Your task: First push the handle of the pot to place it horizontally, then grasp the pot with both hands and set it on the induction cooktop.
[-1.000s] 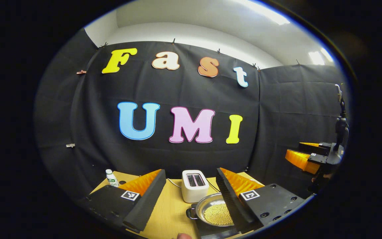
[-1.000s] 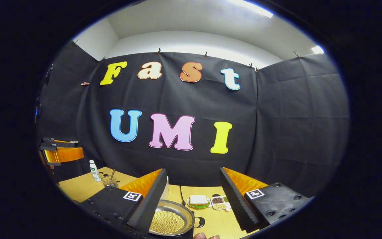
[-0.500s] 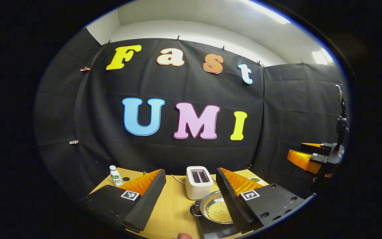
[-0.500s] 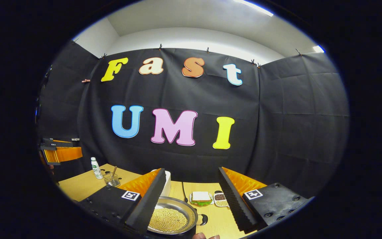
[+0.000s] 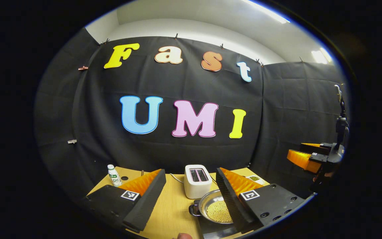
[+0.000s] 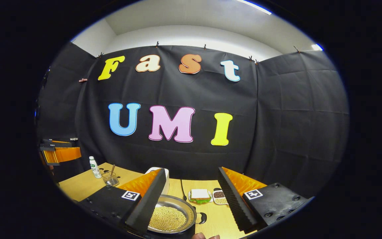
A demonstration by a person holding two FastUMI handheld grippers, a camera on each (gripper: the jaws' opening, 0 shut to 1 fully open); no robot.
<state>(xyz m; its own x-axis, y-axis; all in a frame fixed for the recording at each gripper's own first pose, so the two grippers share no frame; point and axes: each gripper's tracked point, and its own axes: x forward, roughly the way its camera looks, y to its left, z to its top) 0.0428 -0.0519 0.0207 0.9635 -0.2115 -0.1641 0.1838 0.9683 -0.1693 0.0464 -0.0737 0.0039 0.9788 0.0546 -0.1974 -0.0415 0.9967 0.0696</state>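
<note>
The steel pot (image 5: 215, 208) with yellow beans in it rests on the black induction cooktop (image 5: 211, 229), just in front of the toaster. Its left handle (image 5: 192, 210) points sideways. In the right gripper view the pot (image 6: 171, 217) lies low between the fingers, its right handle (image 6: 201, 218) sticking out to the right. My left gripper (image 5: 190, 172) is open above the table, holding nothing, with the pot partly behind its right finger. My right gripper (image 6: 191, 170) is open too, its left finger covering the pot's left side. Each gripper also shows in the other's view, the right gripper (image 5: 305, 159) and the left gripper (image 6: 60, 154), both held in the air.
A white toaster (image 5: 196, 181) stands behind the pot on the wooden table (image 5: 171, 212). A small bottle (image 5: 114, 175) is at the far left, with a glass cup (image 6: 110, 179) near it. A sandwich plate (image 6: 199, 195) and a small dish of grains (image 6: 220, 196) lie right of the pot.
Both grippers have drawn back and up a little from the pot, which looks smaller and farther off. Both stay open. The pot has not moved on the cooktop.
</note>
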